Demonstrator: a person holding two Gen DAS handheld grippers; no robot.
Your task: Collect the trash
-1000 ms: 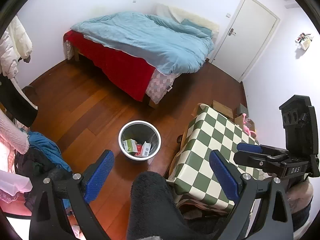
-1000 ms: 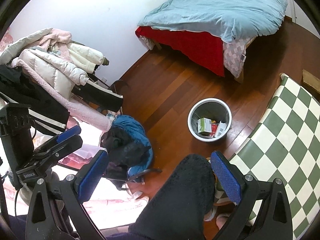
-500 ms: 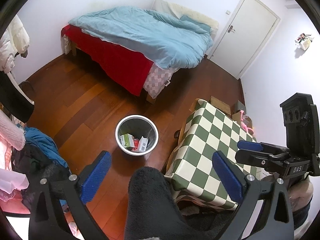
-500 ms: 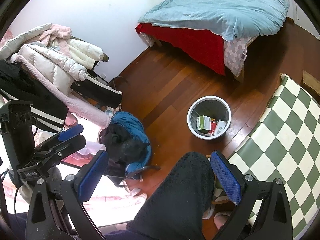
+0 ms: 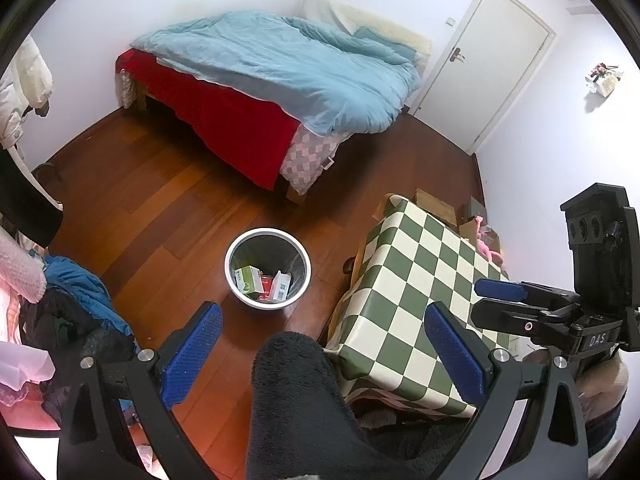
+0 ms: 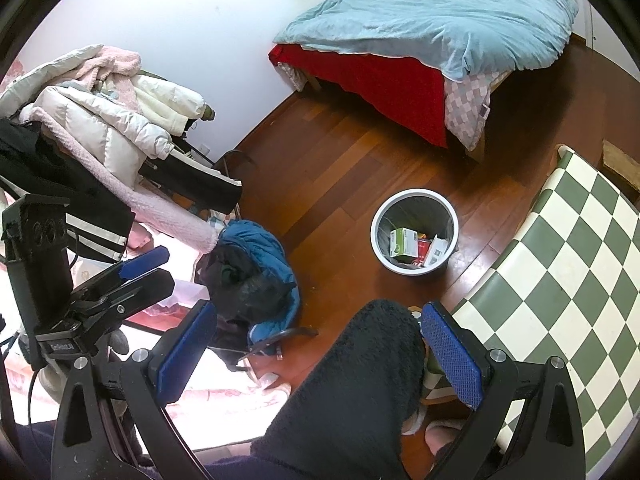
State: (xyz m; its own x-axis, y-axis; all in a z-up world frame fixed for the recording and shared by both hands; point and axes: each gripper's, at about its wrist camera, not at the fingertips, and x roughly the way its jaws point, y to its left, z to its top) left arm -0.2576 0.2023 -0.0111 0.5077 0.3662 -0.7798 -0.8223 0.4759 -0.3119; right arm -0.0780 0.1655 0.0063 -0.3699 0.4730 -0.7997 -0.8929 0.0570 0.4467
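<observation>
A round white trash bin (image 5: 267,268) stands on the wooden floor beside the checkered table (image 5: 424,300); it also shows in the right wrist view (image 6: 414,232). Inside lie a green and white box (image 5: 247,279), a red packet (image 5: 265,282) and a white carton (image 5: 281,285). My left gripper (image 5: 320,352) is open and empty, held high above the floor over a dark-trousered leg. My right gripper (image 6: 316,350) is open and empty, also high above the leg. Each gripper shows from the side in the other's view (image 5: 520,300) (image 6: 132,276).
A bed with a blue duvet (image 5: 280,64) and red sheet stands at the back. A white door (image 5: 480,60) is at the back right. A pile of coats (image 6: 100,120) and a blue jacket on a chair (image 6: 256,272) are left of the bin.
Both views have risen and pulled back a little, so the bin looks smaller and farther. Both grippers stay open and empty.
</observation>
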